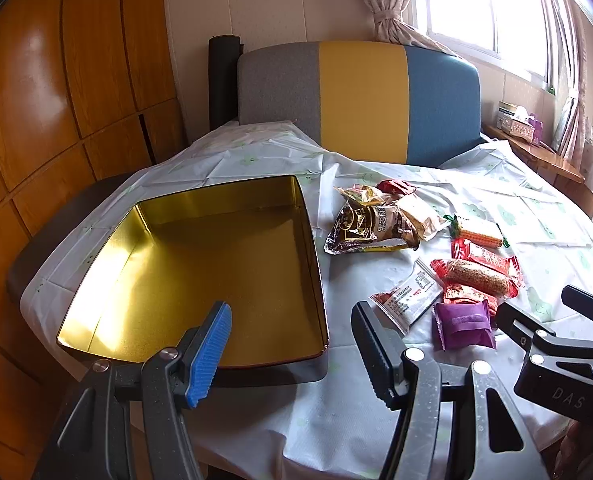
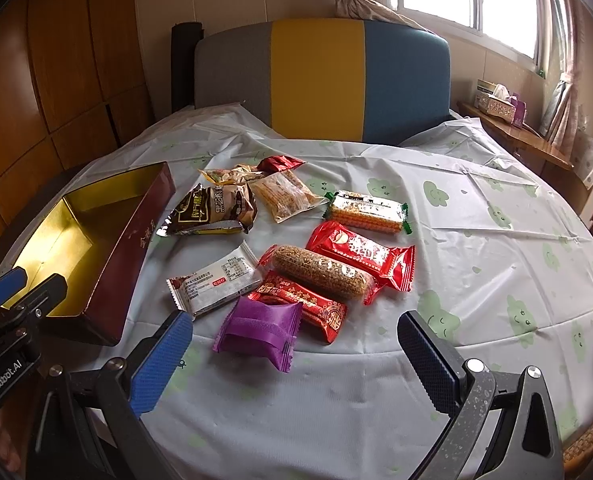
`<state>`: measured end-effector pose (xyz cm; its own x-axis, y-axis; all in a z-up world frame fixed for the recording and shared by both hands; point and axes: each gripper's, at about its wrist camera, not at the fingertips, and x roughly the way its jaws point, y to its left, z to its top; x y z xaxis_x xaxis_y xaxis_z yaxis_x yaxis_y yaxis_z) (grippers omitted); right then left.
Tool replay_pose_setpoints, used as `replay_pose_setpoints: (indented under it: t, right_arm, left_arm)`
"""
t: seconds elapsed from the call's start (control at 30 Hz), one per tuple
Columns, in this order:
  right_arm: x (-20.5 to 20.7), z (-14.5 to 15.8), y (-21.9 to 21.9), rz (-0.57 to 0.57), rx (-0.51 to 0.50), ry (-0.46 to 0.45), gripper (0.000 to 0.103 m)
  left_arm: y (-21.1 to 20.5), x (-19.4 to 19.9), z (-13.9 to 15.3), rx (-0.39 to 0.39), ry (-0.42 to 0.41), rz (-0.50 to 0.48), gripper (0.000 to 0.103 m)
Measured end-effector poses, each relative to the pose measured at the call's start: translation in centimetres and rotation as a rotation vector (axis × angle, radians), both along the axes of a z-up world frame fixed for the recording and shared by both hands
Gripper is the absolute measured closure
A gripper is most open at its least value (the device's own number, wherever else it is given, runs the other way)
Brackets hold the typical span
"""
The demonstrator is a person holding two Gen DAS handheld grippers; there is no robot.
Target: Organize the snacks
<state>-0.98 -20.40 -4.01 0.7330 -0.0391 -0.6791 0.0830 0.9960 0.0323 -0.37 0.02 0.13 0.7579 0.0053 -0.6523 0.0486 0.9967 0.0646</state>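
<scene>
My left gripper (image 1: 292, 336) wide open over the tin's (image 1: 200, 264) edge, right gripper (image 2: 296, 344) gaping, empty, purple pack (image 2: 258, 330) just ahead

The tin (image 1: 200, 264) is shiny gold inside and dark maroon outside, with faint gold lettering on its side wall. The tablecloth (image 2: 476, 240) is white, scattered with pale green smiling clouds. Among the snacks lie a plain purple packet (image 2: 258, 332), a red packet with gold ornament (image 2: 316, 304), a bright red packet with white print (image 2: 362, 254), a white packet with a red label (image 2: 216, 280), a dark brown and gold bag (image 2: 214, 210), and a green-ended wafer pack (image 2: 366, 212). The headboard (image 2: 320, 80) runs in grey, yellow and blue bands.
</scene>
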Motion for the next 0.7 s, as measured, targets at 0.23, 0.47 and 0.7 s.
replay_pose_setpoints:
  t: [0.23,0.47,0.7]
  right_arm:
    - [0.06,0.21,-0.16,-0.006,0.0,-0.007,0.0]
    - [-0.12,0.32,-0.51,-0.013,0.003,-0.015,0.0]
    - [-0.3,0.49,-0.74,-0.017,0.003,-0.025,0.0]
  left_arm:
    - [0.05,-0.03,0.13,-0.002,-0.002,0.003,0.04]
    - [-0.03,0.04,0.05,-0.002,-0.001,0.001,0.04]
    - [-0.06,0.0,0.0,-0.002,-0.002,0.001,0.04]
